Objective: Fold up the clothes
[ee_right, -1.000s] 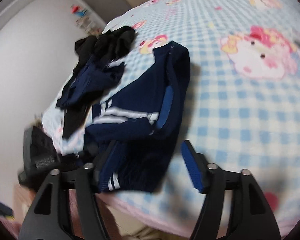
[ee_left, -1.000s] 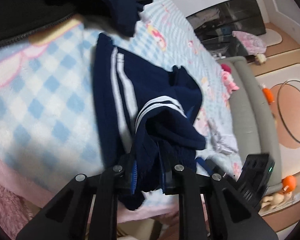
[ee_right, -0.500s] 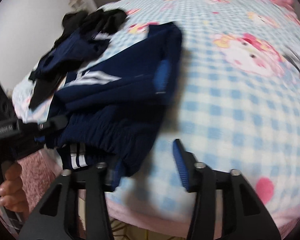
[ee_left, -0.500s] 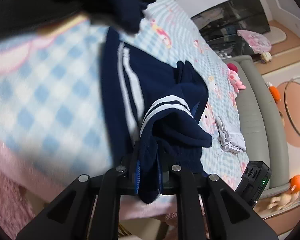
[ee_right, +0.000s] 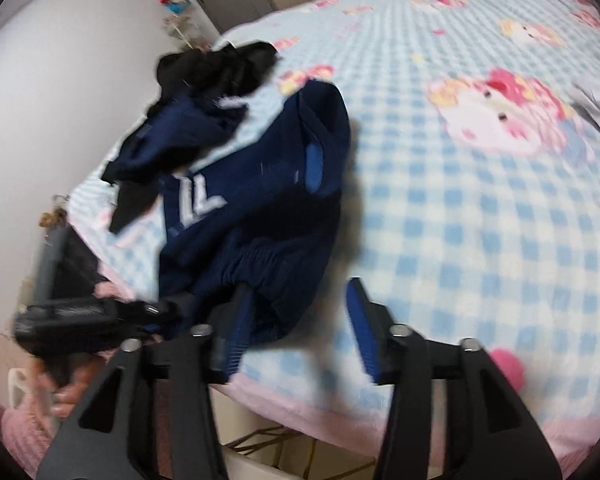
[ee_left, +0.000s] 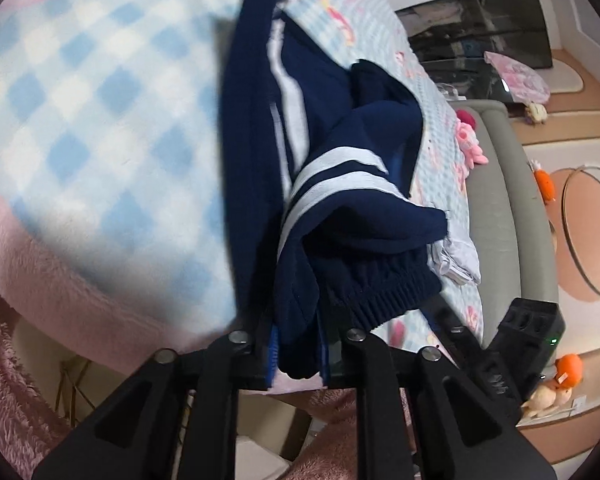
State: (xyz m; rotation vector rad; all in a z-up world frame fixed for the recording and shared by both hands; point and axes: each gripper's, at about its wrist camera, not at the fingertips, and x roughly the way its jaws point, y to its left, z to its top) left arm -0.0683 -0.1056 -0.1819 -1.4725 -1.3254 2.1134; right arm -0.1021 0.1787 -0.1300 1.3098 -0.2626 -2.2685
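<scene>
left tool [ee_left: 298, 354] pinches navy trousers [ee_left: 340, 216]; right tool [ee_right: 300, 336] open.

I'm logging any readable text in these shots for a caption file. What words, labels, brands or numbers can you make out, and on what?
None can be read.
Left gripper: pale lettering on its body in the right wrist view, too blurred to read.
Navy garment: white stripes only, no letters.
Checked blanket: cartoon figures, no legible words.
</scene>
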